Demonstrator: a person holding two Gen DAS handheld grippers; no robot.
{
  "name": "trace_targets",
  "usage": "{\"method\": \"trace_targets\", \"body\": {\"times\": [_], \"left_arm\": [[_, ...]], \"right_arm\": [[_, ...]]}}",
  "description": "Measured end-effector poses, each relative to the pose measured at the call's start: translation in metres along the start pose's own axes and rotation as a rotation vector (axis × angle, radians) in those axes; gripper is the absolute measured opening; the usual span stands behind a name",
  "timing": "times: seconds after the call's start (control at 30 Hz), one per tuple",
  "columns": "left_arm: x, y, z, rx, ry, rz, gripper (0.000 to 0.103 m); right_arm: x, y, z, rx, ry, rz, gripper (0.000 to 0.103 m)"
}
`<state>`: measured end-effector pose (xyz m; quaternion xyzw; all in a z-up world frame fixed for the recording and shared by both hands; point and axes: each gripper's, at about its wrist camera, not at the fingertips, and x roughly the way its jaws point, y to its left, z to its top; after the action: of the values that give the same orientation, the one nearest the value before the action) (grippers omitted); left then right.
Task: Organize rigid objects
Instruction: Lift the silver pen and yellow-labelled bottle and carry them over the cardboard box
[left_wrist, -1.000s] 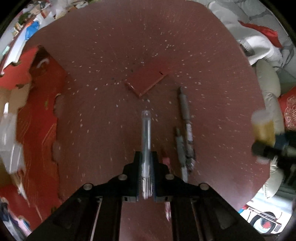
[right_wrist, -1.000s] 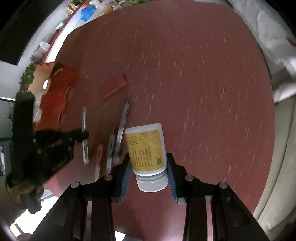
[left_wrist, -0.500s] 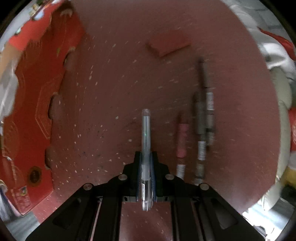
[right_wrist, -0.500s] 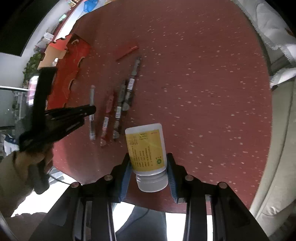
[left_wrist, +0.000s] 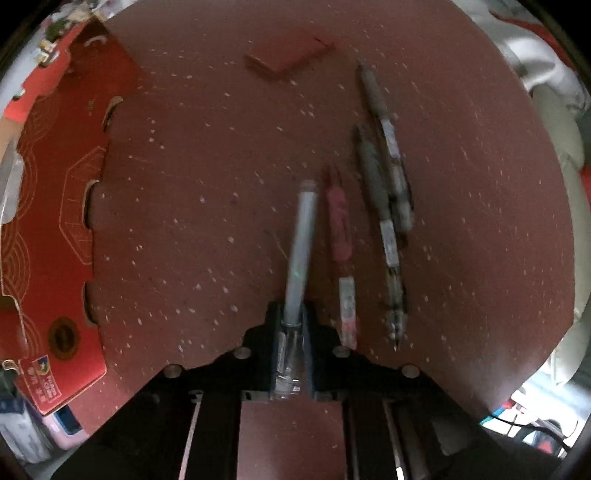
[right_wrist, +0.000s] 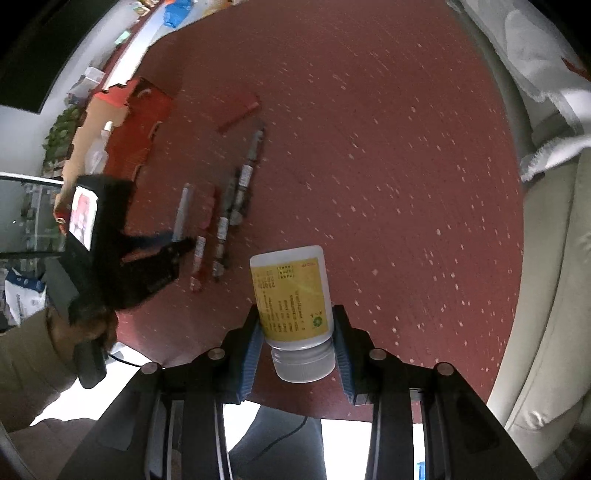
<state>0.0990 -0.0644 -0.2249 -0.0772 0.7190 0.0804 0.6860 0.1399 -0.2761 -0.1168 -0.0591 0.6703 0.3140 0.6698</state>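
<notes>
The clear pen (left_wrist: 301, 251), clamped in the left gripper (left_wrist: 291, 350) fingers, now tilts right, just beside the red pen (left_wrist: 341, 236) on the worktop (left_wrist: 203, 166). The right gripper (right_wrist: 297, 347) still clamps the bottle (right_wrist: 291, 291) above the worktop.

Left gripper (left_wrist: 291, 328) low over the surface, jaws nearly closed, both fingers clamped on a thin object running forward between them. From the right wrist view the left gripper (right_wrist: 177, 240) is at frame left, pointing right, with the person's left hand (right_wrist: 88, 325) wrapped around its handle. Right gripper (right_wrist: 297, 339) higher up, jaws wider apart, blue pads (right_wrist: 251, 354) pressing both sides of a held item.
</notes>
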Motion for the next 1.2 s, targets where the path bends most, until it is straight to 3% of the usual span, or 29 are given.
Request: {"method": "trace_targets", "body": {"times": [0.2,0.43,0.7,0.8,1.2], "left_arm": [[-0.041,0.006,-0.016,-0.067,-0.080,-0.065,0.012],[-0.114,0.038,-0.040,-0.152,-0.224,-0.057,0.012],[-0.147,0.047,-0.064,-0.207,-0.291,-0.006,0.012],[-0.164,0.067,-0.077,-0.225,-0.313,0.004,0.012],[-0.200,0.125,-0.115,-0.296,-0.447,-0.053,0.012]], "right_arm": [[-0.012,0.020,0.011,-0.067,-0.044,-0.001,0.038],[-0.017,0.051,0.018,-0.159,-0.078,0.000,0.038],[-0.011,0.092,0.020,-0.242,-0.092,0.027,0.038],[-0.009,0.104,0.018,-0.259,-0.095,0.034,0.038],[-0.022,0.139,0.014,-0.273,-0.148,-0.037,0.038]]}}
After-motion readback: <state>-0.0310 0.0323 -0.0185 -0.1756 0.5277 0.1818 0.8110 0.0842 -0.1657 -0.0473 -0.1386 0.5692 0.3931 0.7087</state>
